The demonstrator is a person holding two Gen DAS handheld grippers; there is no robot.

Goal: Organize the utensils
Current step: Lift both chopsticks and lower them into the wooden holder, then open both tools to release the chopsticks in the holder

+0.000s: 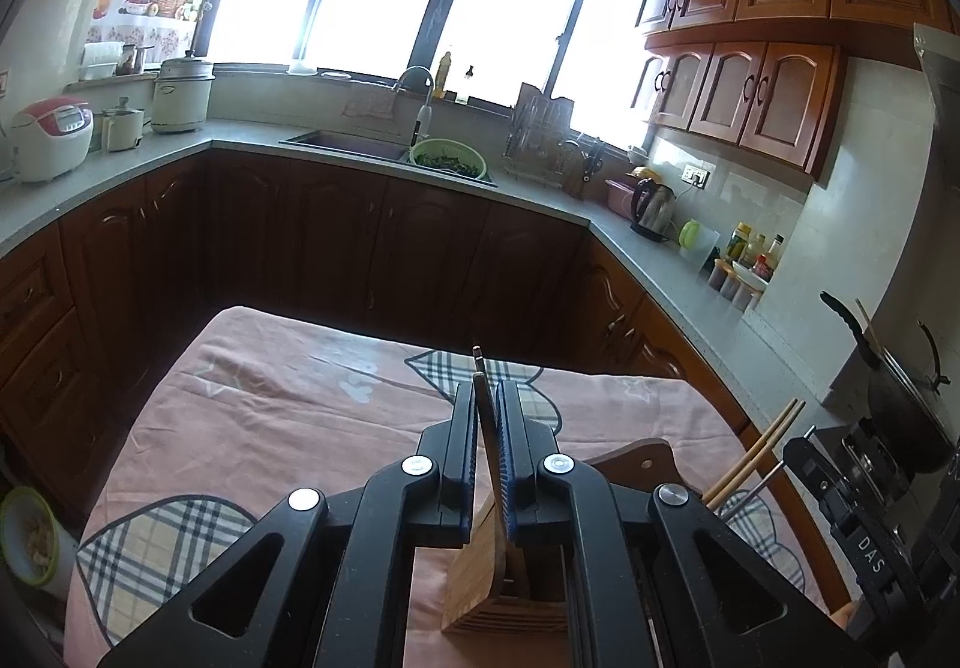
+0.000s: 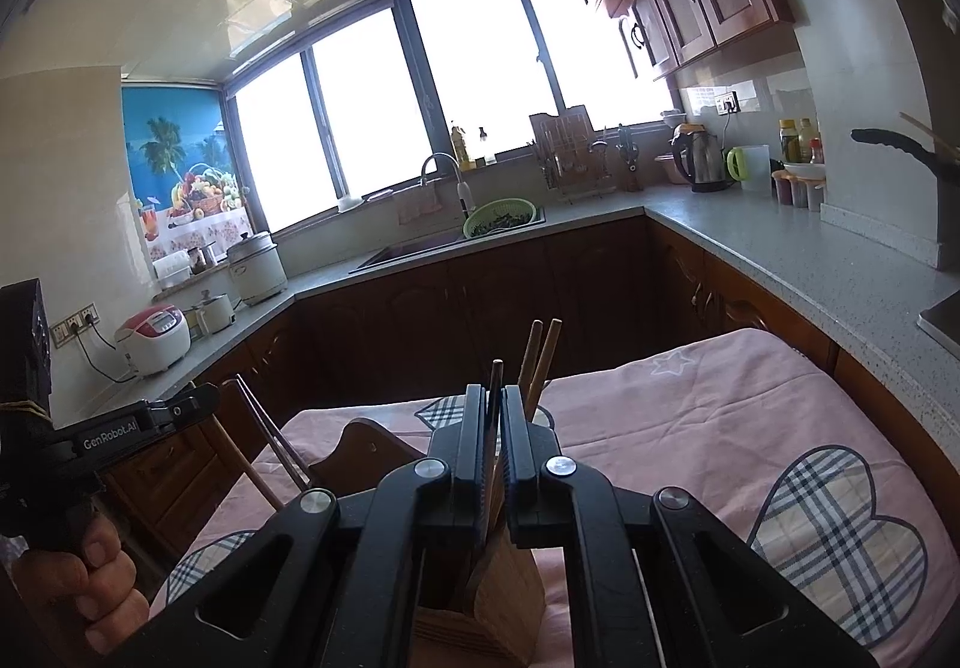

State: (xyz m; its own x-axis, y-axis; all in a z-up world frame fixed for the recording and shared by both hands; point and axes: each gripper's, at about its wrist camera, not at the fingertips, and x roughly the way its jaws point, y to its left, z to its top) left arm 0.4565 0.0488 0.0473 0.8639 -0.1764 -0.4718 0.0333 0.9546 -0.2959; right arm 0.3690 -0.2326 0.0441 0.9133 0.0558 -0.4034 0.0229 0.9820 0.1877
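In the left wrist view my left gripper (image 1: 483, 395) is shut on a thin grey utensil (image 1: 487, 428) that stands nearly upright, its tip poking above the fingers. Right under it stands a bamboo utensil holder (image 1: 480, 584). In the right wrist view my right gripper (image 2: 495, 398) is shut on a thin dark utensil (image 2: 495, 374), above the same bamboo holder (image 2: 510, 590). Two wooden chopsticks (image 2: 540, 362) rise just behind its fingers; their lower ends are hidden. The left gripper (image 2: 180, 410) shows at the left there, and the right gripper (image 1: 840, 482) shows at the right edge of the left wrist view.
The holder stands on a table under a pink cloth (image 2: 708, 428) with plaid hearts. A wooden chair back (image 2: 360, 446) is beyond the table's edge. A grey counter (image 1: 690, 296) wraps the room, with a wok (image 1: 900, 398) at the right. A hand (image 2: 90, 578) grips the left tool.
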